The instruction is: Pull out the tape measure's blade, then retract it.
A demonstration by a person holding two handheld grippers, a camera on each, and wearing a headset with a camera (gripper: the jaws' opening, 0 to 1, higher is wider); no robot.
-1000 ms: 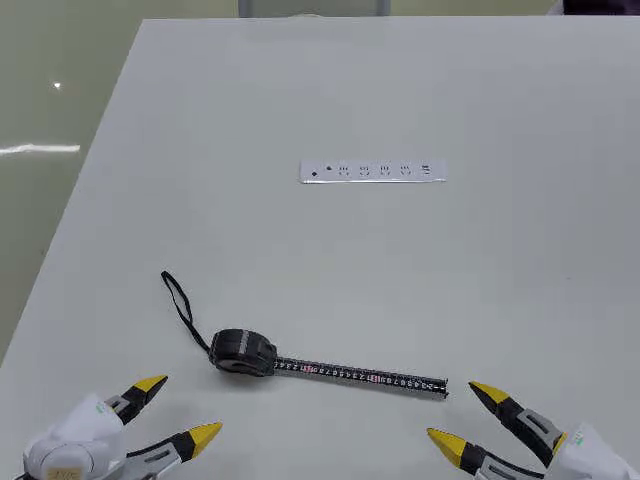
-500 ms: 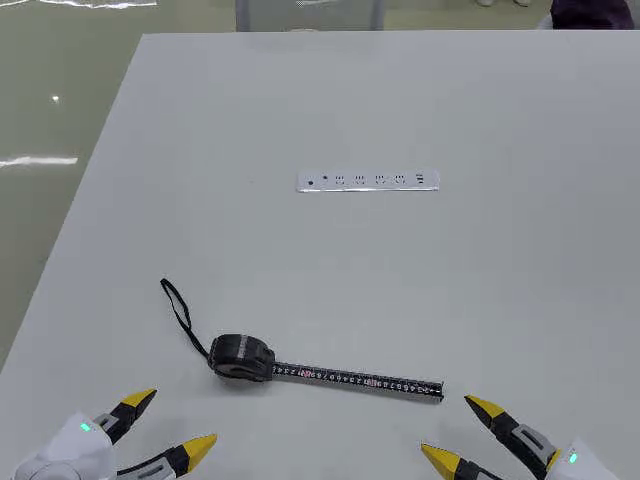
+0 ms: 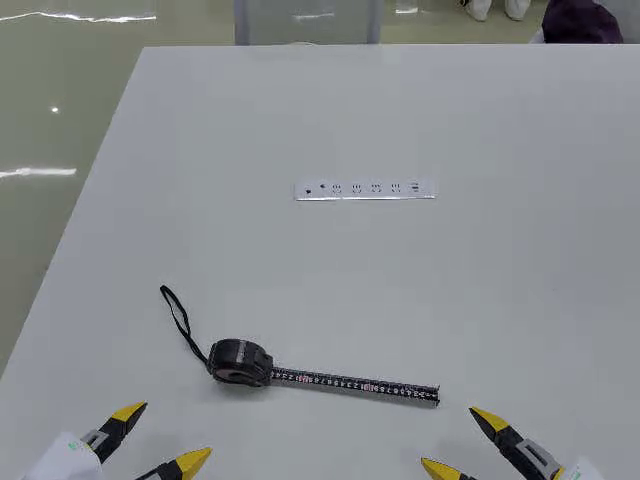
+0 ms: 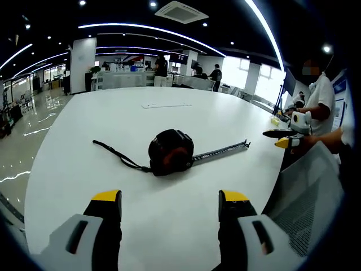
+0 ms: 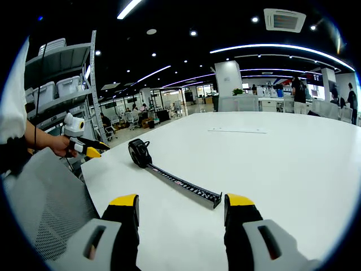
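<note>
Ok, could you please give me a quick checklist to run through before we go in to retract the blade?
1. Blade pulled out: the blade lies extended flat on the table, running out from the case. ok
2. Left gripper ready: jaws open, empty, just short of the case. ok
3. Right gripper ready: jaws open, empty, near the blade's free end, not touching it. ok
4. Approach clear: the strap trails off the far side of the case, and the power strip lies well beyond. ok
5. Lock on the case released or engaged: cannot tell
</note>
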